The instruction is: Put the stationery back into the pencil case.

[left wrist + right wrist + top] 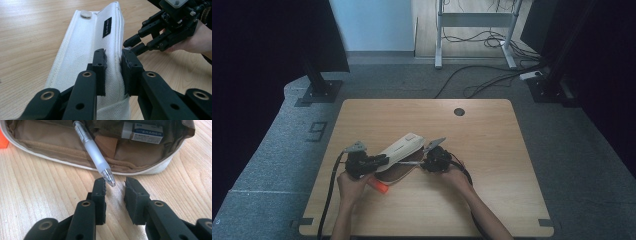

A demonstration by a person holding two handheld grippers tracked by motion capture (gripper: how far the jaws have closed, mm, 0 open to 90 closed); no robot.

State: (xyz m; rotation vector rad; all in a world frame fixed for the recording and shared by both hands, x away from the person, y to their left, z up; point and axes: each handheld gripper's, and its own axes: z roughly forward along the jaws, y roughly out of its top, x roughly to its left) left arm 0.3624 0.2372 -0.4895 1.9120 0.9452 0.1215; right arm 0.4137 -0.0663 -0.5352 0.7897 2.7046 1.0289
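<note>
A white fabric pencil case (404, 146) lies open in the middle of the table, its flap (85, 45) raised. My left gripper (113, 60) is shut on the edge of that flap and holds it up. The case's brown inside (50, 135) holds a white eraser (143, 132). A clear pen (92, 147) sticks out over the rim, tip toward me. My right gripper (115, 185) is open on the table in front of the opening. The pen tip hovers just above the gap, close to the left finger (100, 187). In the high view the right gripper (424, 162) faces the left gripper (382, 160).
An orange object (381, 187) lies beside the case near my left hand, and its corner shows as an orange object (3, 141) in the right gripper view. The wooden table (492, 150) has a round cable hole (459, 111) at the back.
</note>
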